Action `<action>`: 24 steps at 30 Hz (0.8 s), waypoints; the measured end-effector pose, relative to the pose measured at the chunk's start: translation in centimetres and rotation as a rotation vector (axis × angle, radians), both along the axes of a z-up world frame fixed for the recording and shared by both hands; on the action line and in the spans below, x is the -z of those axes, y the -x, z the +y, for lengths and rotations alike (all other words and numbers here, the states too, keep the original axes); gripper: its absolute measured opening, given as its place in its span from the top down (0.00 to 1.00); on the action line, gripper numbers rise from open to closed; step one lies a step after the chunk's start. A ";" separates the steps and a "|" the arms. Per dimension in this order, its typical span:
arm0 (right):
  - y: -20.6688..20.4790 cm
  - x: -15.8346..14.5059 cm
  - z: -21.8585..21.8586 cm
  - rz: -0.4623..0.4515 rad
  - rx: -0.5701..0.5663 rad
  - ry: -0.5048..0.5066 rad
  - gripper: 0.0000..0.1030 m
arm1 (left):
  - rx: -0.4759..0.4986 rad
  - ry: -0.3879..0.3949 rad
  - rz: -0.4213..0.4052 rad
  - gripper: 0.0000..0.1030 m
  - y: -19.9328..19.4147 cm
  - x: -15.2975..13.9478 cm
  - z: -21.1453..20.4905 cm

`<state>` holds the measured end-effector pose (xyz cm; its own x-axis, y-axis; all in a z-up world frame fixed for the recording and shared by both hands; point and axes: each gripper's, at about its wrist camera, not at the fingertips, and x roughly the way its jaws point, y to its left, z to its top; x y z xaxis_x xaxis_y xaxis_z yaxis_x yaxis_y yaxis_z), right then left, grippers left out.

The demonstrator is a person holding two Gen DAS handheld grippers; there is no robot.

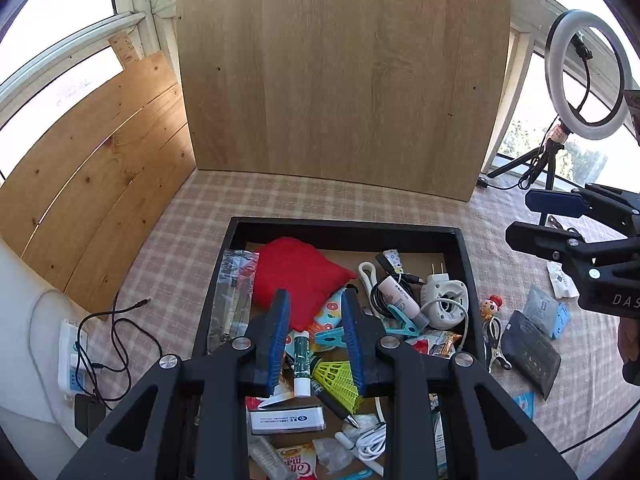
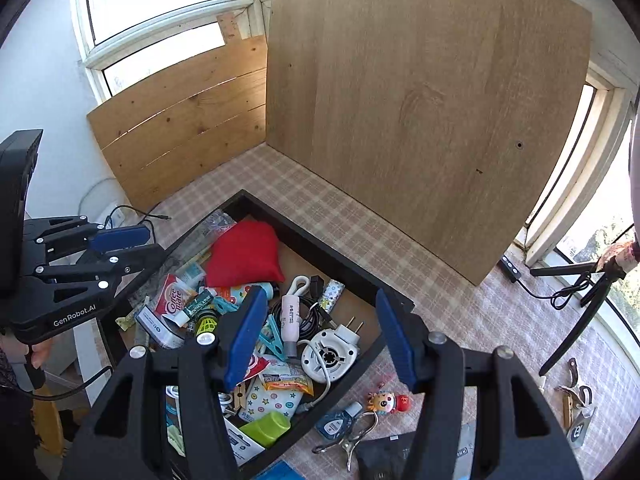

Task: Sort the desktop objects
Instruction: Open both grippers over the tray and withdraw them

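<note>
A black tray (image 1: 344, 226) (image 2: 320, 248) on the checked cloth holds a jumble: a red pouch (image 1: 296, 276) (image 2: 244, 254), a white plug adapter (image 1: 444, 300) (image 2: 330, 350), a green lip balm tube (image 1: 301, 360) and a yellow-green shuttlecock (image 1: 338, 380). My left gripper (image 1: 316, 300) (image 2: 154, 242) hangs over the tray's near middle. Its blue pads stand a little apart, with the lip balm lying below the gap and nothing pinched. My right gripper (image 2: 320, 296) (image 1: 528, 220) hovers over the tray's right side, jaws wide apart and empty.
Right of the tray lie a small toy figure (image 1: 491, 306) (image 2: 386, 402), a metal clip (image 1: 496, 344), a black pouch (image 1: 530, 354) and small packets. A wooden board (image 1: 344, 80) stands behind. A ring light (image 1: 584, 76) stands at the right, a power strip (image 1: 72, 360) at the left.
</note>
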<state>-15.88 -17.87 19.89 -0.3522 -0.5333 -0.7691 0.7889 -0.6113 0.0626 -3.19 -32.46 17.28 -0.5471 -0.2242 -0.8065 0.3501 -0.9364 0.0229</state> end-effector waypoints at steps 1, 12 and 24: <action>0.3 -0.1 0.5 -0.002 0.010 0.001 0.45 | 0.007 0.000 0.001 0.76 0.0 -0.1 0.2; 2.8 0.7 13.9 0.005 0.244 -0.027 0.41 | 0.139 -0.017 0.023 0.76 1.5 -0.6 5.6; 4.0 7.0 34.1 0.009 0.700 -0.273 0.33 | 0.326 -0.064 -0.013 0.76 7.0 1.9 16.1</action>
<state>-19.91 16.27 12.87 -0.5461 0.0274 -0.8373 0.2095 -0.9632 -0.1681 -10.23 -16.36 15.37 -0.5709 0.0126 -0.8209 0.0318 -0.9988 -0.0375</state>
